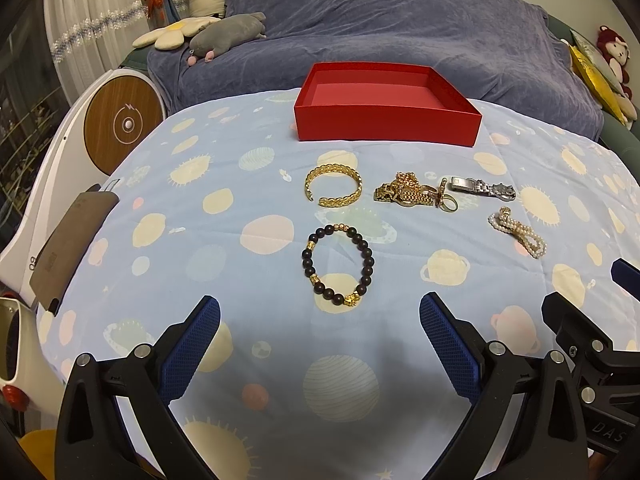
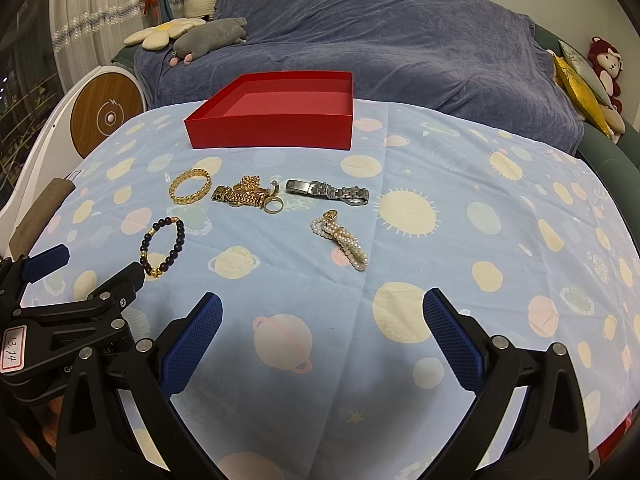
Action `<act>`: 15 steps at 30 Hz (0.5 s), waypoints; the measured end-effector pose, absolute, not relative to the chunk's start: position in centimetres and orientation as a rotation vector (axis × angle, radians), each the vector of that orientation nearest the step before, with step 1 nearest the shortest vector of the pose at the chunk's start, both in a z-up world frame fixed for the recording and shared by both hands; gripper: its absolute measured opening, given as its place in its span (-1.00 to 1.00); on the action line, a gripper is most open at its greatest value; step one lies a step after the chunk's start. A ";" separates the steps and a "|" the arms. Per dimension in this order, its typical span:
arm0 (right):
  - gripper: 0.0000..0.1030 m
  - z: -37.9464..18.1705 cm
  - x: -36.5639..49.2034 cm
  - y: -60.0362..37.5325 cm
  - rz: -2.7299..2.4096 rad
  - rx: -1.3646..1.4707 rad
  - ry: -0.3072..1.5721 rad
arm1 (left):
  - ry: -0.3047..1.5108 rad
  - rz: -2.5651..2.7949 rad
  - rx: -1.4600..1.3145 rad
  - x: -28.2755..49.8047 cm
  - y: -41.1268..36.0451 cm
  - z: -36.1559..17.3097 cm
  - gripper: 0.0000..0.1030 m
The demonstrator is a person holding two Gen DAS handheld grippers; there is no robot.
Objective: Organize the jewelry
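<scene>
An empty red box (image 1: 386,124) (image 2: 272,130) stands at the far side of a planet-print cloth. In front of it lie a gold cuff bangle (image 1: 333,190) (image 2: 189,186), a heap of gold chains and rings (image 1: 416,194) (image 2: 250,197), a silver watch (image 1: 482,188) (image 2: 328,191), a pearl bracelet (image 1: 518,232) (image 2: 342,240) and a dark bead bracelet (image 1: 338,270) (image 2: 163,246). My left gripper (image 1: 320,320) is open just short of the bead bracelet. My right gripper (image 2: 322,314) is open, a little short of the pearl bracelet. Each gripper shows at the edge of the other's view.
A sofa under a blue-grey throw (image 1: 400,28) (image 2: 380,36) runs behind the table, with plush toys (image 1: 224,36) at its left and a red doll (image 2: 606,66) at its right. A white device with a round wooden panel (image 1: 122,124) stands at the left.
</scene>
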State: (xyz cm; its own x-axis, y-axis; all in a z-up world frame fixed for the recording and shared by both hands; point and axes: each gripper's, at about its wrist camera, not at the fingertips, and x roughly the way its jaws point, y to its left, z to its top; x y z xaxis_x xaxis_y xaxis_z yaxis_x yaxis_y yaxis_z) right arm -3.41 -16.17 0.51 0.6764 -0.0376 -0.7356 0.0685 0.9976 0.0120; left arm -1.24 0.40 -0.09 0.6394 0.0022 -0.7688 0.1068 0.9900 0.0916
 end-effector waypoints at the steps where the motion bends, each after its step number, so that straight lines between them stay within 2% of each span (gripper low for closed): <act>1: 0.90 0.6 -3.3 -16.3 -0.060 0.039 0.826 | 0.877 -0.061 0.132 -1.2 0.4 -0.1 0.89; 15: 0.90 -0.8 -3.7 -16.8 -0.076 0.066 0.859 | 0.932 -0.104 0.097 -0.2 2.5 -1.8 0.89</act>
